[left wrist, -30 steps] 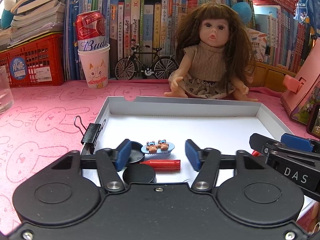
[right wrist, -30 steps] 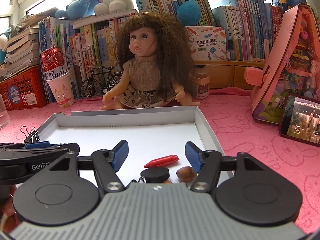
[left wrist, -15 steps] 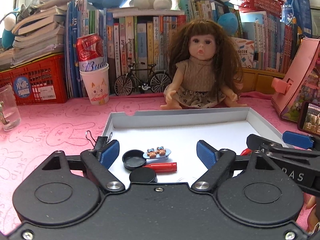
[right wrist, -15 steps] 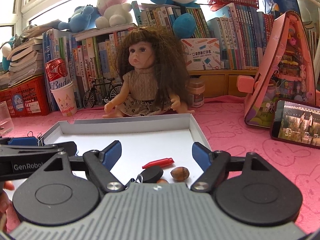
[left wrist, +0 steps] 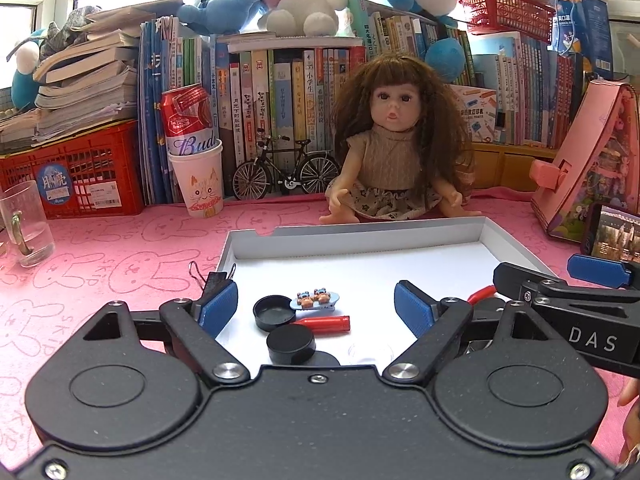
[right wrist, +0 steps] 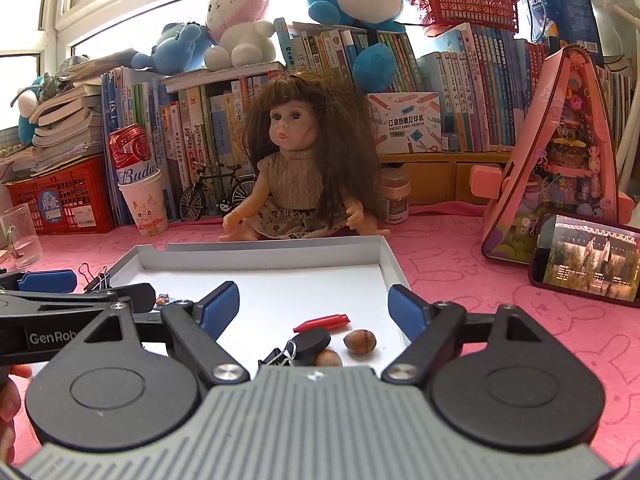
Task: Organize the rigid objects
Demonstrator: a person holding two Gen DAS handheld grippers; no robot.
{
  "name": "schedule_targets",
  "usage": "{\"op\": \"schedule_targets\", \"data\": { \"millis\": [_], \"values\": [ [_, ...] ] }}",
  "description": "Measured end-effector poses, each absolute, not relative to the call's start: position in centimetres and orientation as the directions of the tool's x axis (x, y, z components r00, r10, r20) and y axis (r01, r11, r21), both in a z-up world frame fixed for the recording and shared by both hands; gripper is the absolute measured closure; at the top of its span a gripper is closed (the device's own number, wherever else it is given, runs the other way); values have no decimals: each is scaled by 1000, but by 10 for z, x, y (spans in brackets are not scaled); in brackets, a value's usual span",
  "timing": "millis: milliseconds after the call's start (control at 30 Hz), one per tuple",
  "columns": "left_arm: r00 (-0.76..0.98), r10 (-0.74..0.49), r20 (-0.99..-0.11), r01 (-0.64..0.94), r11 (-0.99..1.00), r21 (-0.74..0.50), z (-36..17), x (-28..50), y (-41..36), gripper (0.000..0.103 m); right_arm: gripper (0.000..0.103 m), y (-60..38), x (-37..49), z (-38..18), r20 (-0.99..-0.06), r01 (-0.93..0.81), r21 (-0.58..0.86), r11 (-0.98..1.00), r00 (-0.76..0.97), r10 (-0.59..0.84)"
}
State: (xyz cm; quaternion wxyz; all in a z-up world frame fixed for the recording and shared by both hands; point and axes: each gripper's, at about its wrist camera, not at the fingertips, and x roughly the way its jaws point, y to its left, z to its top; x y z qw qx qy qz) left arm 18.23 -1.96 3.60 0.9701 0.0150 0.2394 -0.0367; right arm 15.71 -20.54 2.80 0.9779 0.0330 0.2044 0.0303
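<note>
A: Left wrist view first: the left gripper [left wrist: 316, 306] has its jaws spread with nothing pinched. Beyond its tips, inside the white tray [left wrist: 360, 236], lie an open black cap [left wrist: 272, 311], a closed black cap [left wrist: 291, 344], a red crayon piece [left wrist: 328, 324] and a small blue bear clip [left wrist: 316, 300]. A binder clip [left wrist: 212, 280] sits at the tray's left rim

B: How would they handle?

A: All light and stiff, I judge. The caps look smooth and may slip, so take them across the rim; the crayon across its middle

B: And the right wrist view?

A: The right gripper [right wrist: 314, 306] is opening wider, nothing between its pads. In the tray's near right part lie a red crayon tip [right wrist: 322, 322], a black disc [right wrist: 314, 340], two hazelnuts [right wrist: 360, 340] and a black binder clip [right wrist: 276, 356]. Nuts are round and likely to roll

B: Surface and room?

A: Pink rabbit-print cloth [right wrist: 460, 256], soft under the tray; doll [right wrist: 304, 172], books and phone [right wrist: 588, 256] crowd the back
</note>
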Motion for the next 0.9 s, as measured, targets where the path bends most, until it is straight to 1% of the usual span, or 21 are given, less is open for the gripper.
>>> {"op": "schedule_targets", "data": {
  "millis": [267,533,900],
  "values": [
    [880,-70,-470,80,997,0,37,161,-16,19,13,-205,141,32,-405,-61,80,995,910,88],
    [879,-56,-473,72,997,14,38,140,-14,19,10,-201,122,32,-414,-83,67,994,904,103],
    [858,-52,-511,59,998,-3,30,115,-7,19,5,-199,102,27,-444,-98,58,994,889,114]
  ]
}}
